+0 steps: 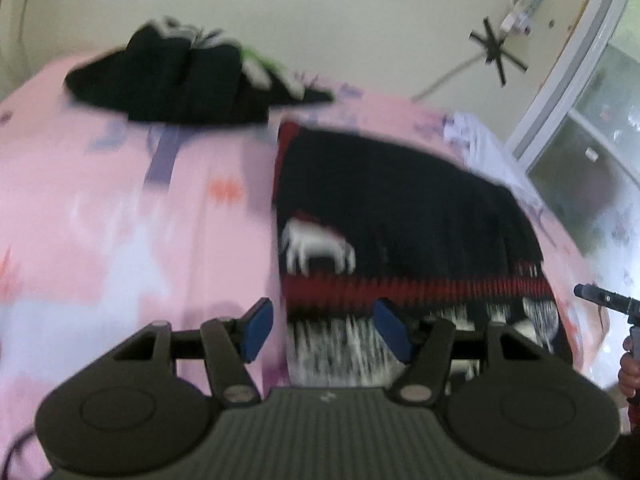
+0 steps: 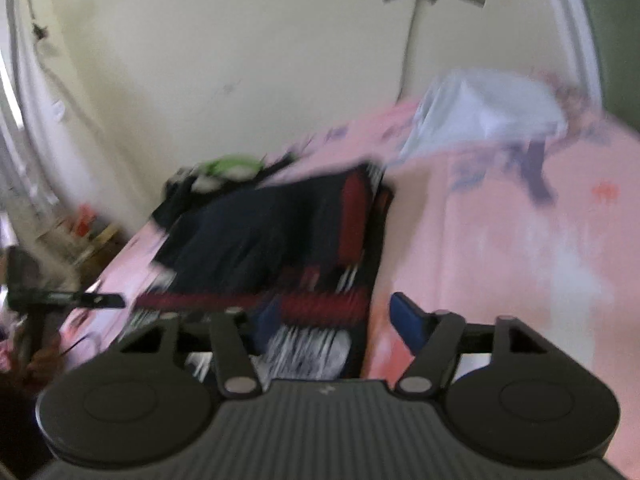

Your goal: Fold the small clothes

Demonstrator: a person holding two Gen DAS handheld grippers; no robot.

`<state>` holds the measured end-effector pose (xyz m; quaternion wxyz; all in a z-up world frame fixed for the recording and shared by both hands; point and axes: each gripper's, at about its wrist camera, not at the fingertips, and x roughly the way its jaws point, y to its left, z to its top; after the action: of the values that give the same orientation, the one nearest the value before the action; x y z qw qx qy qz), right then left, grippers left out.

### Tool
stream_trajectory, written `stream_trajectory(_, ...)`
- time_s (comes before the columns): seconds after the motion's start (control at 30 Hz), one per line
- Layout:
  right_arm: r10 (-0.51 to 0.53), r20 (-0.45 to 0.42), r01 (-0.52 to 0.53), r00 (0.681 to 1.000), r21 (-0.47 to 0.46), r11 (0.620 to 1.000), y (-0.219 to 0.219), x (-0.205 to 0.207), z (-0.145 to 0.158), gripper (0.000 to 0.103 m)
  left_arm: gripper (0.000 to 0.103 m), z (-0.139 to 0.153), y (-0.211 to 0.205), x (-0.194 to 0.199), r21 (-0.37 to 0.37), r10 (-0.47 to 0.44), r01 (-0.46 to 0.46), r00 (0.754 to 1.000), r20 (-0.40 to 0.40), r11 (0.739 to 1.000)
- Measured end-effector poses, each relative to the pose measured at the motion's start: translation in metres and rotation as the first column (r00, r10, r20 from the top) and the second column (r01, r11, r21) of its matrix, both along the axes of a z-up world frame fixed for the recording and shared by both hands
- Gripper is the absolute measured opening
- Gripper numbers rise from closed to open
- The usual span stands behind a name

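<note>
Knitwear like this dark patterned sweater (image 1: 400, 208) on the pink bed (image 1: 140, 220) is soft and floppy. Take its near corners. Left gripper (image 1: 324, 328) and right gripper (image 2: 340, 324) hover, jaws apart, holding nothing.

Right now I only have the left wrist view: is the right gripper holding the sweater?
Observer: No. The right gripper is open, straddling the sweater's edge, nothing pinched.
Operator: What's off the bed beyond the sweater?
Observer: Blurred clutter on the floor beside the bed, by the wall.
Operator: Is my gripper visible there?
Observer: Yes, the left gripper shows at the frame's left edge, off the sweater's other side.
</note>
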<state>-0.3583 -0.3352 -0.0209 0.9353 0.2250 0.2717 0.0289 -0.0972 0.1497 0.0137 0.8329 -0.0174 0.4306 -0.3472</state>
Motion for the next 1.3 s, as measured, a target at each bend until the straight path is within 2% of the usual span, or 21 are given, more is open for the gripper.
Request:
stream_trajectory(0.07,0.054,-0.029,-0.052,0.998,0.057,0.997,0.005,-0.01,-0.011,0.052,0.058,0.002,0.002,-0.019,0.042,0.012,-0.013,0.999,0.031,0.999)
stream_trajectory(0.13,0.085,-0.047,-0.081,0.995,0.066,0.994,0.013,-0.015,-0.018,0.052,0.058,0.009,0.004,-0.031,0.064,0.023,-0.027,0.997,0.07,0.998)
stream_trajectory(0.3,0.137,-0.074,-0.129,0.988,0.111,0.985,0.021,-0.029,-0.031,0.053,0.058,0.02,0.014,-0.048,0.104,0.04,-0.048,0.996,0.075,0.993)
stream_trajectory(0.4,0.15,-0.057,-0.14,0.987,0.151,0.979,0.022,-0.041,-0.037,0.06,0.061,0.014,0.02,-0.051,0.116,0.036,-0.039,0.999,0.025,0.993)
stream_trajectory(0.5,0.171,-0.056,-0.16,0.984,0.162,0.974,0.023,-0.036,-0.037,0.062,0.061,-0.004,0.018,-0.048,0.11,0.018,-0.006,0.995,-0.103,0.994)
stream_trajectory(0.57,0.192,-0.058,-0.181,0.98,0.153,0.971,0.024,-0.032,-0.035,0.062,0.067,-0.008,0.014,-0.053,0.105,0.002,0.008,0.995,-0.097,0.994)
stream_trajectory(0.63,0.208,-0.055,-0.197,0.977,0.16,0.967,0.027,-0.022,-0.035,0.06,0.069,-0.008,0.009,-0.056,0.11,-0.01,0.021,0.995,-0.097,0.994)
stream_trajectory(0.67,0.218,-0.056,-0.206,0.974,0.165,0.964,0.024,-0.021,-0.035,0.053,0.069,-0.008,0.007,-0.058,0.117,-0.014,0.025,0.995,-0.096,0.993)
stream_trajectory(0.7,0.23,-0.06,-0.218,0.971,0.167,0.962,0.025,-0.017,-0.036,0.042,0.062,-0.008,0.006,-0.06,0.129,-0.016,0.028,0.996,-0.09,0.991)
stream_trajectory(0.73,0.244,-0.065,-0.23,0.968,0.162,0.959,0.028,-0.012,-0.038,0.034,0.037,-0.007,0.004,-0.062,0.148,-0.016,0.027,0.997,-0.075,0.989)
stream_trajectory(0.77,0.247,-0.074,-0.233,0.966,0.155,0.96,0.029,-0.011,-0.039,0.019,0.017,-0.007,0.003,-0.065,0.173,-0.02,0.031,0.998,-0.065,0.984)
stream_trajectory(0.8,0.246,-0.082,-0.232,0.966,0.153,0.961,0.028,-0.008,-0.039,0.016,0.007,-0.007,0.003,-0.065,0.185,-0.019,0.032,0.997,-0.071,0.982)
stream_trajectory(0.87,0.251,-0.058,-0.238,0.966,0.171,0.956,0.021,-0.005,-0.033,0.012,0.007,0.0,0.008,-0.061,0.132,-0.022,0.033,0.996,-0.084,0.991)
stream_trajectory(0.97,0.228,0.027,-0.229,0.973,0.168,0.959,0.008,0.003,-0.008,0.01,0.007,0.023,0.015,-0.045,-0.015,-0.029,0.028,0.995,-0.09,0.999)
stream_trajectory(1.1,0.161,0.148,-0.183,0.976,0.15,0.971,-0.012,0.035,0.028,0.009,0.007,0.058,0.009,-0.005,-0.178,-0.007,0.001,0.999,-0.033,0.984)
stream_trajectory(1.17,0.06,0.178,-0.088,0.982,0.149,0.985,-0.025,0.066,0.039,0.008,0.007,0.066,-0.005,0.028,-0.227,0.035,-0.035,0.999,-0.007,0.973)
stream_trajectory(1.2,0.004,0.171,-0.031,0.985,0.154,0.988,-0.032,0.083,0.039,0.014,0.01,0.065,-0.013,0.047,-0.219,0.084,-0.084,0.996,-0.008,0.972)
stream_trajectory(1.23,-0.062,0.148,0.043,0.987,0.131,0.99,-0.038,0.1,0.037,0.027,0.014,0.06,-0.023,0.064,-0.172,0.149,-0.149,0.989,-0.013,0.974)
stream_trajectory(1.27,-0.114,0.109,0.104,0.988,0.092,0.99,-0.041,0.112,0.033,0.055,0.019,0.053,-0.031,0.077,-0.104,0.208,-0.209,0.978,-0.023,0.972)
stream_trajectory(1.3,-0.147,0.075,0.143,0.986,0.061,0.988,-0.045,0.117,0.03,0.064,0.028,0.045,-0.034,0.085,-0.07,0.229,-0.232,0.972,-0.044,0.97)
